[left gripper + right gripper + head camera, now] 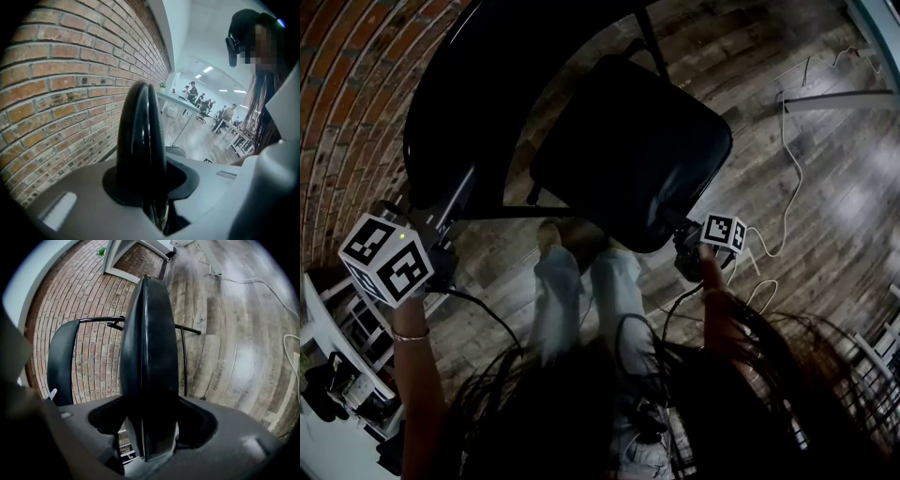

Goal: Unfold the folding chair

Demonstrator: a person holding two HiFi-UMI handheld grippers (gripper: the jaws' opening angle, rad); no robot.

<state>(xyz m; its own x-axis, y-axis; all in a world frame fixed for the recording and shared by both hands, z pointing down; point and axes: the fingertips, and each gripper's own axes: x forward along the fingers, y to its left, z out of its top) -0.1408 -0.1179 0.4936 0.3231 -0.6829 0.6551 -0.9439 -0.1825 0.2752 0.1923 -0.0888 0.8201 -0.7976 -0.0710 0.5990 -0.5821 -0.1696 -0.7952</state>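
1. Two grippers, each read from its own view: left gripper (pixel 145 91) with jaws pressed together, nothing between; right gripper (pixel 146 291) likewise closed tight and empty.
2. Head view only: shows the folding chair (pixel 619 164) on the wood floor (pixel 825 216), just ahead of the person's legs (pixel 581 291), black seat (pixel 666 112) tilted, backrest (pixel 459 84) toward the brick wall (pixel 347 112); places the left gripper beside the backrest's frame and the right gripper at the seat's near corner, contact unclear.
3. Right gripper view only: shows the backrest edge-on and a thin frame tube (pixel 183 362) beyond the jaws.
4. Left gripper view only: shows the brick wall close by and a bright office (pixel 206 108) behind.
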